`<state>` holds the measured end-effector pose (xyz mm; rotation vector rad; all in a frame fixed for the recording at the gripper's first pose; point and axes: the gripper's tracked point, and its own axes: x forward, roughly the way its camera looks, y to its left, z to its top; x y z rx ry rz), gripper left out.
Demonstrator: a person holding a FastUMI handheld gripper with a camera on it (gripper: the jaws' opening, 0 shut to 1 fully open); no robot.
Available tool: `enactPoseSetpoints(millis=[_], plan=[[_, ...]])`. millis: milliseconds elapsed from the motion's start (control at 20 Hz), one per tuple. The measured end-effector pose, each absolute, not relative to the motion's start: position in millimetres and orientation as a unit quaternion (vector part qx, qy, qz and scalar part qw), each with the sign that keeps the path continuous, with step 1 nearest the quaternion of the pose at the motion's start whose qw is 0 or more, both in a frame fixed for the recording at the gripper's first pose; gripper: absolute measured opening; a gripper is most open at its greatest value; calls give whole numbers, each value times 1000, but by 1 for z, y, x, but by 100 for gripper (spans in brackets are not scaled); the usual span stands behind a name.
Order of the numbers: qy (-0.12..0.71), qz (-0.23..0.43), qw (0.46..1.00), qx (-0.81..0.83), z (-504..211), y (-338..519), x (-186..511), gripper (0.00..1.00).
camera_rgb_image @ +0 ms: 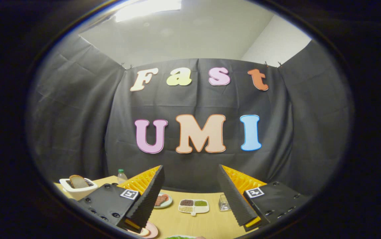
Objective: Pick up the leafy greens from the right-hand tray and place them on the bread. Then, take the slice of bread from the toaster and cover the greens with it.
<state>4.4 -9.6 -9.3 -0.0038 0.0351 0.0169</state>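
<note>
Matt wood-look table (190, 222); ribbed tool (190, 196) pads; glossy white toaster (77, 190)

On the table (190, 222), beyond the spread fingers of the hand-held gripper (190, 172): divided dish (193, 205) at 12 o'clock; plate (162, 200) just left of it; glass jar (224, 203) right. Toaster (77, 187), bread slice (78, 181) in it, at 10 o'clock; bottle (121, 176) behind.

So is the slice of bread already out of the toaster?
No, the slice of bread stands upright in the white toaster's slot, off beyond the open gripper, whose fingers hold nothing.
</note>
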Motion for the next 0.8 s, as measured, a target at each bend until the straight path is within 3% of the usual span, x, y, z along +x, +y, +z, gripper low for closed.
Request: enactPoseSetpoints(millis=[300, 800], plan=[[23, 21, 999, -6, -13, -14, 5, 100], [131, 131, 982, -30, -71, -5, -1, 100]])
